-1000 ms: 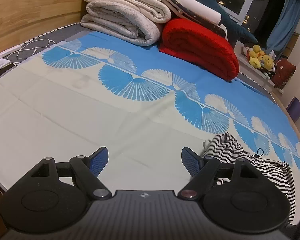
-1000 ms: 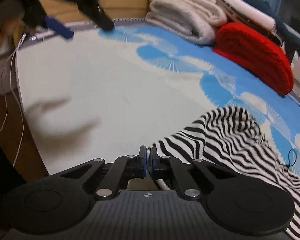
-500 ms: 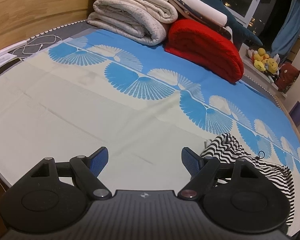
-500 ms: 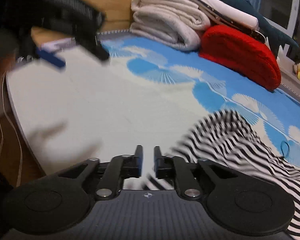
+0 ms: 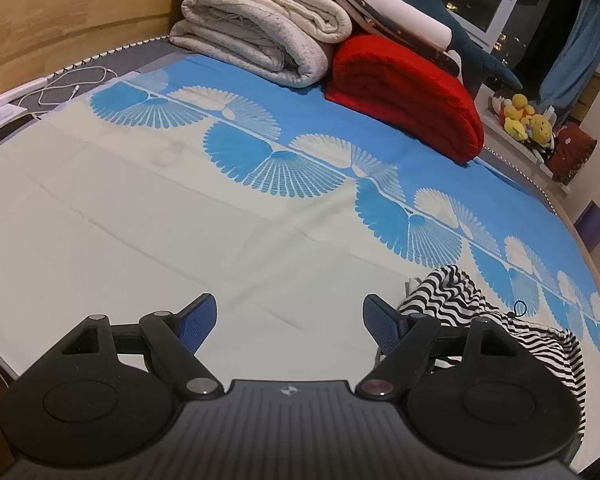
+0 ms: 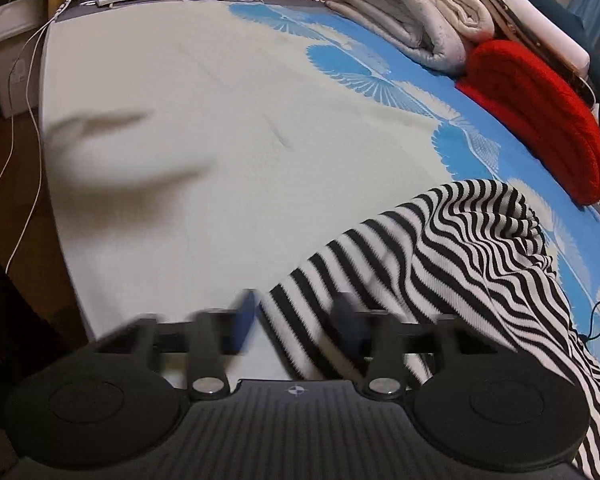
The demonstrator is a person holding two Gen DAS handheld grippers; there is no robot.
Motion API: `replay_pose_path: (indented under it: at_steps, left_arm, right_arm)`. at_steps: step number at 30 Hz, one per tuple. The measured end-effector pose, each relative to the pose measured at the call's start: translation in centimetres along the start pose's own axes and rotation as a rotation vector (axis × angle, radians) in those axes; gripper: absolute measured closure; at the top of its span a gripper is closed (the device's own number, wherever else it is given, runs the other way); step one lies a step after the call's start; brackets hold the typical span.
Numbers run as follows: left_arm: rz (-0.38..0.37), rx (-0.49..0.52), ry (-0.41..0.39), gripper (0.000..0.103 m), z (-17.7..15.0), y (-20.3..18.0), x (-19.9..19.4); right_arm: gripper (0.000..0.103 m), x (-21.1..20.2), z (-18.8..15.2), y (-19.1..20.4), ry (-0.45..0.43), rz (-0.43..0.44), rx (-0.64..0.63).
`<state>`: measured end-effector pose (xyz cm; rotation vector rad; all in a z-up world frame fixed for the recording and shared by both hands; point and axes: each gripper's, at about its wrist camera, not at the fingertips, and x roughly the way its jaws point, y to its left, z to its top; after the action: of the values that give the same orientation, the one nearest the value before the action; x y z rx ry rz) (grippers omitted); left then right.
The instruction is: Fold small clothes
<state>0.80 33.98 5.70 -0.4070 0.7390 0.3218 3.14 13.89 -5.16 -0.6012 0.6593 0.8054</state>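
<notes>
Since a second ago my right gripper (image 6: pixel 296 320) has gone from pinched shut to spread apart, and its fingers are blurred with motion. One edge of the striped top (image 6: pixel 452 264) lies in the gap between them, but I cannot tell whether either pad touches the cloth. My left gripper (image 5: pixel 288 320) has kept its fingers wide apart, holding nothing, though its view has shifted so the far piles sit larger and nearer.

From the right wrist, the top lies crumpled on the near right part of the sheet (image 6: pixel 204 128), humped up in the middle and trailing off to the right. A thin black loop (image 6: pixel 596 320) lies just beside its right edge. From the left wrist, the top (image 5: pixel 496 320) sits to the right, partly behind my right finger (image 5: pixel 384 322).

At the far side a red blanket (image 5: pixel 408 92) lies rolled, touching a stack of pale quilts (image 5: pixel 260 36) to its left. White cables (image 5: pixel 76 88) lie at the far left corner. Yellow toys (image 5: pixel 524 120) sit far right, beyond the bed.
</notes>
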Motion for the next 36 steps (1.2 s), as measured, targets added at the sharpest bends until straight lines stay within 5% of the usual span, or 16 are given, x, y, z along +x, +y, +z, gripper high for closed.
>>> replay_pose_path:
  at_steps: [2, 10, 16, 24, 31, 36]
  left_arm:
    - [0.002, -0.008, 0.004, 0.018, 0.1, 0.1, 0.1]
    - [0.000, -0.007, 0.004, 0.018, 0.0, -0.2, 0.2]
    - [0.002, 0.007, 0.011, 0.018, -0.1, -1.1, 0.4]
    - [-0.001, 0.022, 0.021, 0.018, -0.4, -3.4, 1.1]
    - [-0.030, 0.050, 0.036, 0.018, -0.6, -7.1, 2.2]
    - [-0.064, 0.117, 0.054, 0.018, -1.4, -11.2, 3.2]
  right_arm:
    - [0.099, 0.0, 0.3, -0.2, -0.011, 0.007, 0.006]
    - [0.101, -2.2, 1.8, 0.8, -0.096, -0.003, 0.010]
    - [0.101, -5.1, 3.3, 1.5, -0.186, 0.071, 0.059]
    - [0.101, -10.1, 3.7, -3.4, -0.283, 0.107, 0.290]
    - [0.101, -16.5, -2.8, -12.3, -0.385, 0.057, 0.616]
    - [0.101, -20.8, -13.5, -18.9, -0.376, -0.200, 1.003]
